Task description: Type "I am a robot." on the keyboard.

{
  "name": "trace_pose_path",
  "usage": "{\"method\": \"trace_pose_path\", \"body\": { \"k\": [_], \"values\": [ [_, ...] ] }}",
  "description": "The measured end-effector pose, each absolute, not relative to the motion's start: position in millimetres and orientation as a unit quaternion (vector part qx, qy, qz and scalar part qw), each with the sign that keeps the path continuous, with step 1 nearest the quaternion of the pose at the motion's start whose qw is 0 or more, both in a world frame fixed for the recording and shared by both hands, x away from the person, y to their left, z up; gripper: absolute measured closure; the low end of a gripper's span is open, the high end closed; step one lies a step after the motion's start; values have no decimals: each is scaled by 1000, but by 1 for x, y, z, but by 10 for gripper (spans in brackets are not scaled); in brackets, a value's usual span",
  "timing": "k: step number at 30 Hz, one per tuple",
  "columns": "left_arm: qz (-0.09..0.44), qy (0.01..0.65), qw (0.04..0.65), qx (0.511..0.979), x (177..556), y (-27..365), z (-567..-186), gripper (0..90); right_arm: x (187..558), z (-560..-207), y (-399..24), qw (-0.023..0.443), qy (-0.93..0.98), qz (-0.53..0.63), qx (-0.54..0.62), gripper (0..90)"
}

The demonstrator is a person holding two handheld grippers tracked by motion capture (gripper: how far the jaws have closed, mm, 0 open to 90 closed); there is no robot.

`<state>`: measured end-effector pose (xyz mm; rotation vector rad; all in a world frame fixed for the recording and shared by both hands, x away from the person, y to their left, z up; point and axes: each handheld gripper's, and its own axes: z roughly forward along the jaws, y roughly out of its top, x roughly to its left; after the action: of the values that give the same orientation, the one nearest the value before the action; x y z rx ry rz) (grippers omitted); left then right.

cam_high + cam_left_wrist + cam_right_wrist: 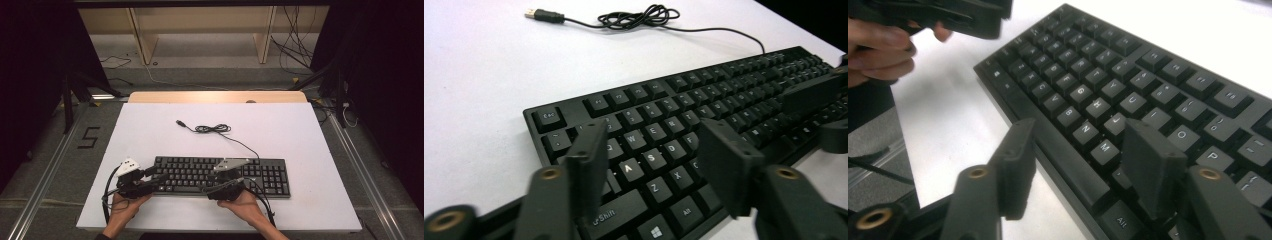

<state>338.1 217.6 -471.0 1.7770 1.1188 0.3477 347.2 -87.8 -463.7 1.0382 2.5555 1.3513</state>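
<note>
A black keyboard [220,175] lies on the white board [280,135], near its front edge. Its thin cable [212,129] is coiled behind it and ends in a USB plug [180,122]. My left gripper [161,179] hovers over the keyboard's left end. In the left gripper view the left gripper [656,135] is open, with the A, S and Z keys of the keyboard [704,100] showing between the jaws. My right gripper [212,189] is at the keyboard's front edge near the middle. In the right gripper view the right gripper [1083,132] is open astride that front edge of the keyboard [1128,70], around the N and M keys.
The board rests on a wooden table [215,96] with grey floor around it. A "5" mark [89,137] is on the floor at the left. Pale shelving [200,30] and loose wires [295,50] stand at the back. The person's other hand [878,45] shows at the upper left of the right gripper view.
</note>
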Motion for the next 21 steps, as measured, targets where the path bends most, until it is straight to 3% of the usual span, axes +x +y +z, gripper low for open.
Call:
{"method": "trace_pose_path", "body": {
  "k": [15, 21],
  "values": [
    [139, 454, 455, 754, 348, 212, -480, 823, 344, -453, -105, 47, 815, 463, 345, 372],
    [140, 452, 446, 760, 352, 210, -482, 882, 342, -452, -107, 49, 815, 464, 344, 359]
  ]
}}
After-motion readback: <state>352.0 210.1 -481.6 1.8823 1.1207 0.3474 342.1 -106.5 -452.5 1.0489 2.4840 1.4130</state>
